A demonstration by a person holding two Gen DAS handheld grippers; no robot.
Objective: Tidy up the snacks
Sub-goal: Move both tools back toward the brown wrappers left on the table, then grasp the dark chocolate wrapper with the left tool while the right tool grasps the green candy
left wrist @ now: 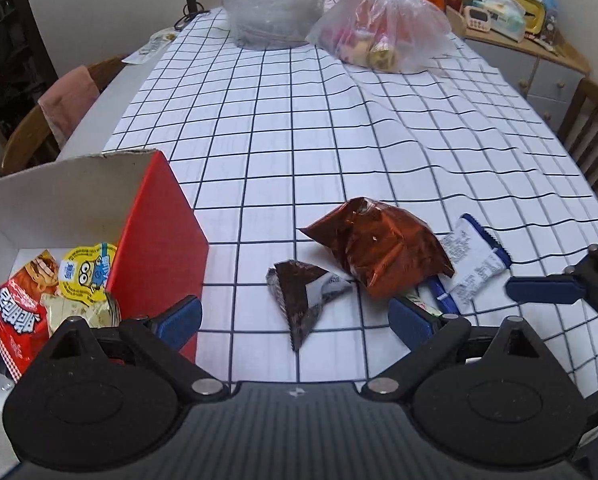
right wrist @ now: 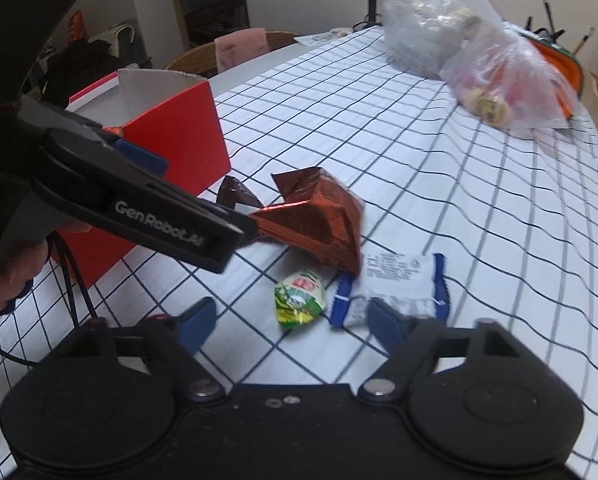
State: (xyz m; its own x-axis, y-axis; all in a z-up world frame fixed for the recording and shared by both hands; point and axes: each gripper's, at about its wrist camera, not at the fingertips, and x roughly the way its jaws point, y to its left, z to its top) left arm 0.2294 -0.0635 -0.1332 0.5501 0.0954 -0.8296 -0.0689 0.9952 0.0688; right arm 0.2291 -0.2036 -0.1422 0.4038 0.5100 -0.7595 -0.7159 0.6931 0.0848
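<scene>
Your left gripper point(left wrist: 295, 316) hangs low over a table covered in a white cloth with a dark grid point(left wrist: 339, 128), its blue-padded jaws spread wide with nothing pinched; a small dark brown wrapped snack point(left wrist: 299, 300) lies on the cloth in the gap between them, untouched. Just beyond it sits a crumpled copper-red foil packet point(left wrist: 379, 252), and to its right a white wrapper with blue ends point(left wrist: 475, 260). At your left stands an open red box point(left wrist: 159, 232) with a white interior, already holding a red noodle-style packet point(left wrist: 15, 312), a yellow cartoon-print lid cup point(left wrist: 87, 272) and a pale gold wrapper point(left wrist: 83, 308). Your right gripper point(right wrist: 291, 324) is lower right of the pile, its jaws apart and holding nothing; a small green and yellow sweet point(right wrist: 299, 296) lies between them, and the right pad sits against the edge of the white wrapper. At the far end of the table are two clear plastic bags point(left wrist: 383, 28) of food.
</scene>
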